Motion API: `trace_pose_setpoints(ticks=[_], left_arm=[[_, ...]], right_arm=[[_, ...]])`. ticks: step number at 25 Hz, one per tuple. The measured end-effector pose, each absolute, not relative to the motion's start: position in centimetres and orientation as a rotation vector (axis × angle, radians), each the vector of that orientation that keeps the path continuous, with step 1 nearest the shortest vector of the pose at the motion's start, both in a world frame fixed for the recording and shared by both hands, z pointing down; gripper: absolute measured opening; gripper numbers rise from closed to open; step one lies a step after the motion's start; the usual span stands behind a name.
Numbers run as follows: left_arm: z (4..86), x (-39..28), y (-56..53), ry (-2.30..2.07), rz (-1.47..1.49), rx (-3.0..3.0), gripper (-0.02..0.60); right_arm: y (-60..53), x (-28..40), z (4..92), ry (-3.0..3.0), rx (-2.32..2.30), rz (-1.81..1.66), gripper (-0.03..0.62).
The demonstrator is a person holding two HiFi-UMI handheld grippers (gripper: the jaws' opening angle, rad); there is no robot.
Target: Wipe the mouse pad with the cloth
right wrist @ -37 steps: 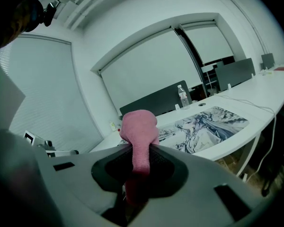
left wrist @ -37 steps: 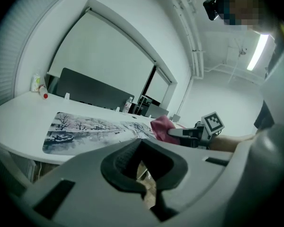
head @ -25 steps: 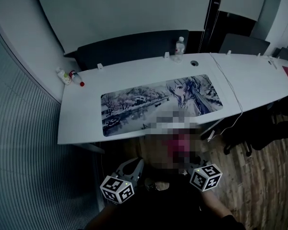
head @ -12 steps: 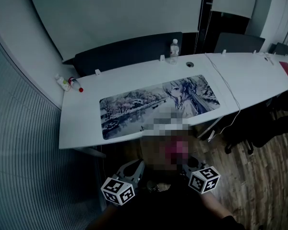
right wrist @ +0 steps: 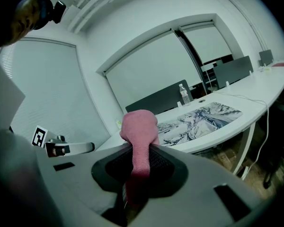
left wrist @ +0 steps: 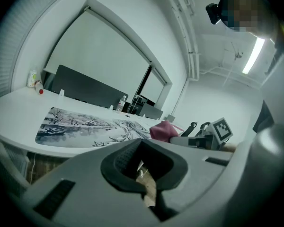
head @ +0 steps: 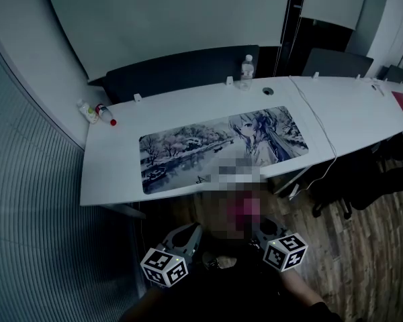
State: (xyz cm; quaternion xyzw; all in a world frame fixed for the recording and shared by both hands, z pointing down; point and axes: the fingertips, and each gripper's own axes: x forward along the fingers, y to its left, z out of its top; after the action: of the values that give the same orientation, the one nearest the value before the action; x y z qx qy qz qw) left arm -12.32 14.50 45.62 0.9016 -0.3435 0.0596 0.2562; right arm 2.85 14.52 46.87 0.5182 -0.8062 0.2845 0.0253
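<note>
The long printed mouse pad lies flat on the white desk, seen also as the mouse pad and the mouse pad in the gripper views. Both grippers hang below the desk's near edge, apart from the pad. My right gripper is shut on a pink cloth, which bulges up above its jaws. From the left gripper view the pink cloth shows beside the other gripper. My left gripper holds nothing; its jaws look shut, with only a thin slit of floor showing between them.
A clear water bottle stands at the desk's back edge by a dark partition. Two small bottles sit at the back left corner. A white cable crosses the desk's right part. Dark chairs stand on the wooden floor at right.
The head view has shifted a little. Both grippers stay low near the body, and the cloth stays clamped in the right one.
</note>
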Motion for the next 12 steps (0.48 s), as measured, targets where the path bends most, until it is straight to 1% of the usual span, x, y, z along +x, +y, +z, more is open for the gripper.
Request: trace_pose_setpoints(ticks=[12], left_arm=[[46.1, -13.1, 13.4, -0.937, 0.166, 2.43, 0.005]], right_arm=[[13.2, 1.9, 47.2, -2.492, 1.576, 0.886, 0.081]])
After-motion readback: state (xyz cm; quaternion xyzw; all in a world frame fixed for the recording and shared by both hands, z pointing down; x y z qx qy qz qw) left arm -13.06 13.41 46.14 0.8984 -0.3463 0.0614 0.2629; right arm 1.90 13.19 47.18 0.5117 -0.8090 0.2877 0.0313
